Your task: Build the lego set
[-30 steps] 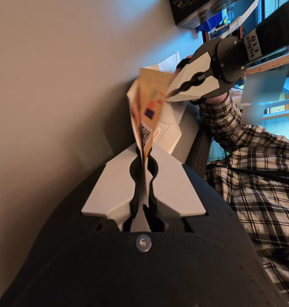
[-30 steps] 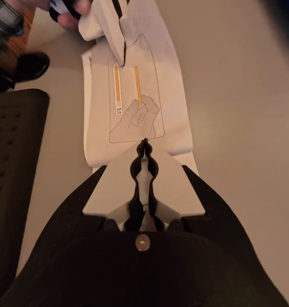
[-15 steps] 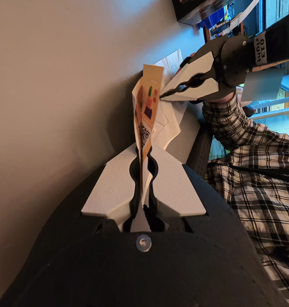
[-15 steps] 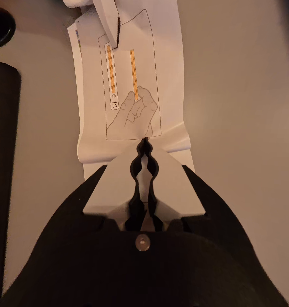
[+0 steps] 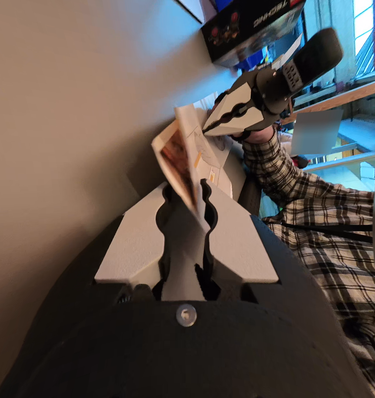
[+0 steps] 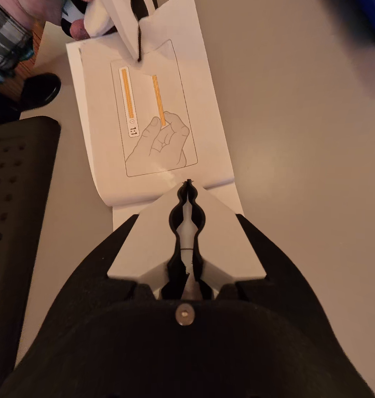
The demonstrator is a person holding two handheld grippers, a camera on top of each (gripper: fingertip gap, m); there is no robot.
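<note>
Since the earlier frame, the left gripper has parted its white jaws; the paper instruction booklet is now standing loose between them, leaning on the right jaw. Beige tabletop is supporting the booklet's open white page. Black printed lego box is lying at the far edge. Right gripper is pressing closed tips onto the page, pinching nothing visible.

left gripper jaws popped open, were clamped a sec ago | instruction booklet cover now leaning loose between them, tilted left
</note>
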